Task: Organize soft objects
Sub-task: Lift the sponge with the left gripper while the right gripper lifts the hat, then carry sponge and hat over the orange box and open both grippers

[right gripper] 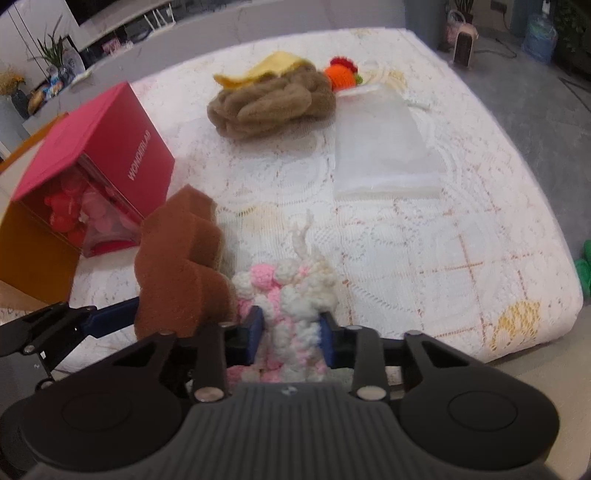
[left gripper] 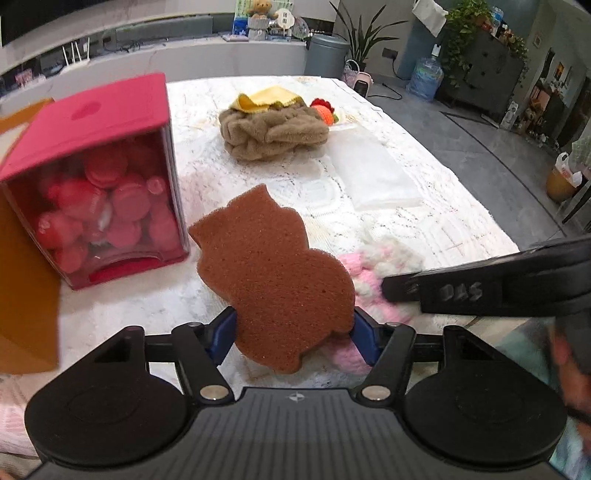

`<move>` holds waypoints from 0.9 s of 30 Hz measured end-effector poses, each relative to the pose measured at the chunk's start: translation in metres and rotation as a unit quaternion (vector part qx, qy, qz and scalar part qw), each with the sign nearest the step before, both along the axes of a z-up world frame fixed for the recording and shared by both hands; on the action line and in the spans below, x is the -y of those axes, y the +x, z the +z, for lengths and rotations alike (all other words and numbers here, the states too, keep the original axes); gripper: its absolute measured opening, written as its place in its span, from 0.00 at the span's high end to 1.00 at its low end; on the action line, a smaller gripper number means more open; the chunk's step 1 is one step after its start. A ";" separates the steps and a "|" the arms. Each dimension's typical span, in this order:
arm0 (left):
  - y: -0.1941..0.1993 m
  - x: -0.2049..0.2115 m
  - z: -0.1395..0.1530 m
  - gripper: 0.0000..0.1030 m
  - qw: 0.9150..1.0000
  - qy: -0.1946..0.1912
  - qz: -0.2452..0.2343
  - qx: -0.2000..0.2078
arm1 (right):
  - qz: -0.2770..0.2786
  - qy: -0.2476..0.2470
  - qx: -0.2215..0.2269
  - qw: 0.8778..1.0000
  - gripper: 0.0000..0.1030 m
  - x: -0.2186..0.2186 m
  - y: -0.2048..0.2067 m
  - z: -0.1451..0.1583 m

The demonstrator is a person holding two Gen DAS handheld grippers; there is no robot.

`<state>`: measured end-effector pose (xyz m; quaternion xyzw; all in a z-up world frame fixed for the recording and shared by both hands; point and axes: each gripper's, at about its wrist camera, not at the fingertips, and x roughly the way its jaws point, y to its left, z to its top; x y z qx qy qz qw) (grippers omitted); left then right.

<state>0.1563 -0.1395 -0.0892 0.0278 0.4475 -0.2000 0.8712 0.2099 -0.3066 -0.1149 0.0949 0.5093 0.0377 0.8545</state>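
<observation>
The brown sponge (left gripper: 273,273) is clamped by the left gripper (left gripper: 295,328), the pink-white yarn toy (right gripper: 291,314) by the right gripper (right gripper: 291,332); the thinly pinched yarn may possibly slip.

Grey tiled floor (left gripper: 461,147) surrounds the lace-covered table (left gripper: 424,229); beyond its far edge stand a grey bin (left gripper: 325,55), potted plant (left gripper: 364,35) and water bottle (left gripper: 424,77).

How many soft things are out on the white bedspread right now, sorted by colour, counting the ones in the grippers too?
Brown: 2, the sponge in the left gripper and the fleece bundle.
Pink and white: 1, the yarn piece in the right gripper.
Yellow: 1, the cloth.
Orange and red: 1, the knitted toy.
White: 1, the flat pouch.
Total: 6.
</observation>
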 end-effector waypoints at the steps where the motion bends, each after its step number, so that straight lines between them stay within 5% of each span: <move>1: -0.002 -0.001 0.002 0.30 1.000 0.000 -0.002 0.003 | -0.006 -0.001 0.007 1.000 0.85 0.002 -0.003 0.003; 15: -0.036 -0.015 0.041 0.32 0.998 -0.006 -0.007 0.059 | -0.021 0.011 0.055 0.998 0.86 0.007 -0.032 0.029; 27: -0.057 -0.060 0.082 0.32 0.994 -0.002 0.035 0.099 | 0.026 0.036 0.110 0.993 0.86 -0.027 -0.062 0.077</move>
